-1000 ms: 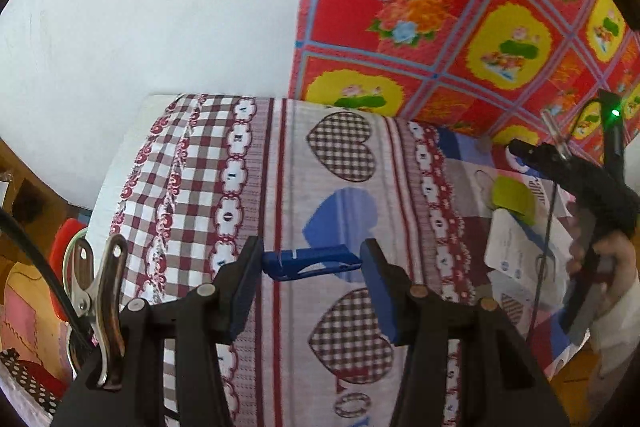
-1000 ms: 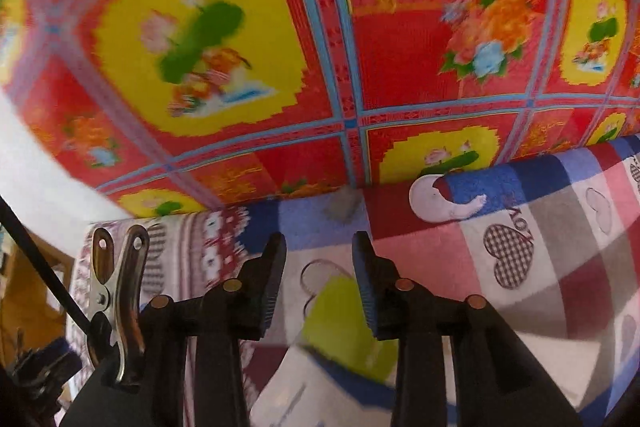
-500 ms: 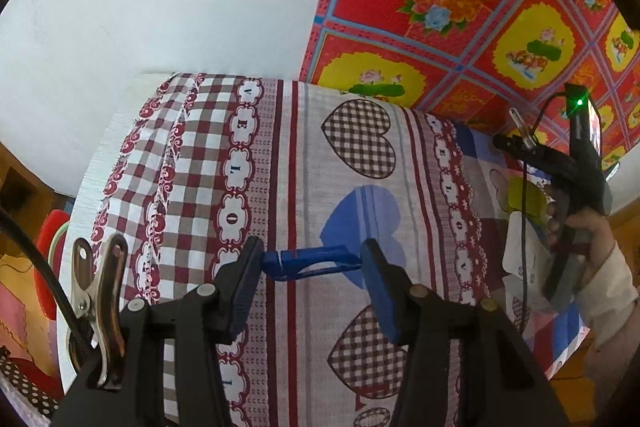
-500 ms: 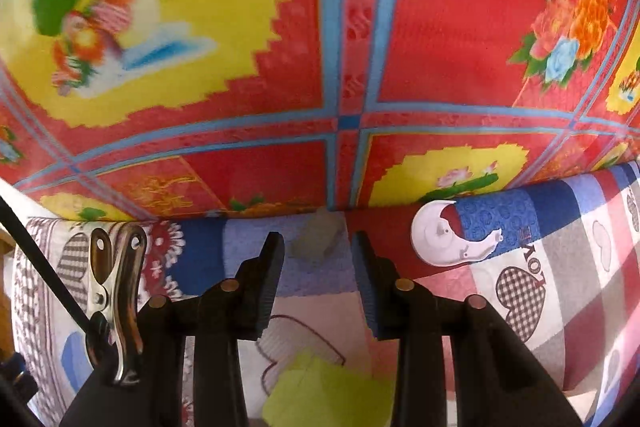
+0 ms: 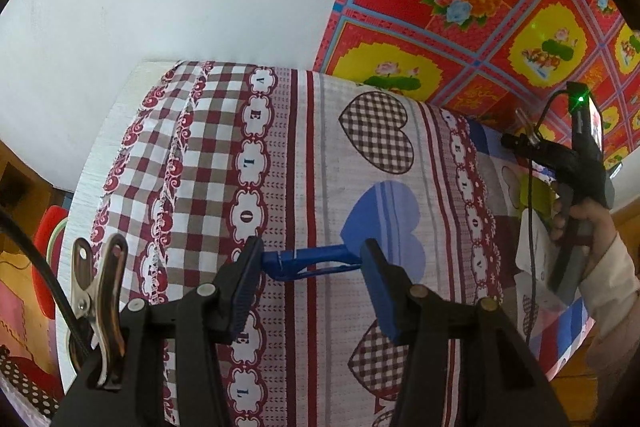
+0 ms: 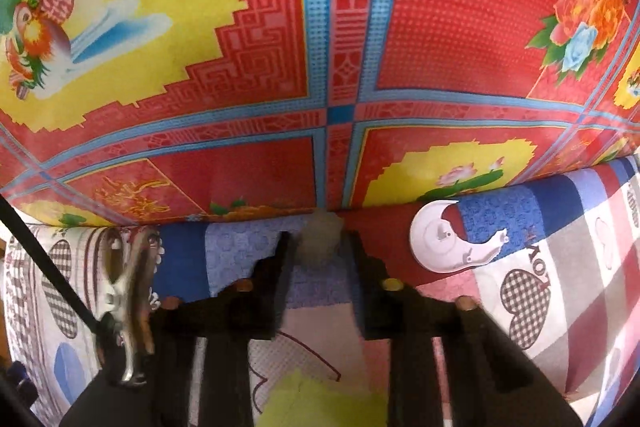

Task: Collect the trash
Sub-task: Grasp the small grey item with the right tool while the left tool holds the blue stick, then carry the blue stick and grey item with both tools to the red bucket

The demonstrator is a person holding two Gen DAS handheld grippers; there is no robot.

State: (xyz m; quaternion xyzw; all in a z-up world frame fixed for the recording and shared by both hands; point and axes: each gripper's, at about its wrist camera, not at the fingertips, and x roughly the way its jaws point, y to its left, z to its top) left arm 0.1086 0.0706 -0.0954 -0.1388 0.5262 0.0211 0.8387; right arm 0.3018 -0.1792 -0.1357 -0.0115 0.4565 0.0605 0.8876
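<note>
We find the left gripper point(image 5: 312, 261) pinching a blue plastic piece point(image 5: 310, 261) crosswise above the heart-print cloth point(image 5: 320, 147). The right gripper point(image 6: 318, 247), jaws spread, now flanks a grey wad point(image 6: 322, 239) lying dead ahead at the cloth's far edge, against the red wall covering point(image 6: 440, 47). Half a second ago the wad lay clear beyond the fingertips. Right hand is nearer.

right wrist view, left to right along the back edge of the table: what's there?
Metal clip → right tool around grey wad → white tape dispenser.
</note>
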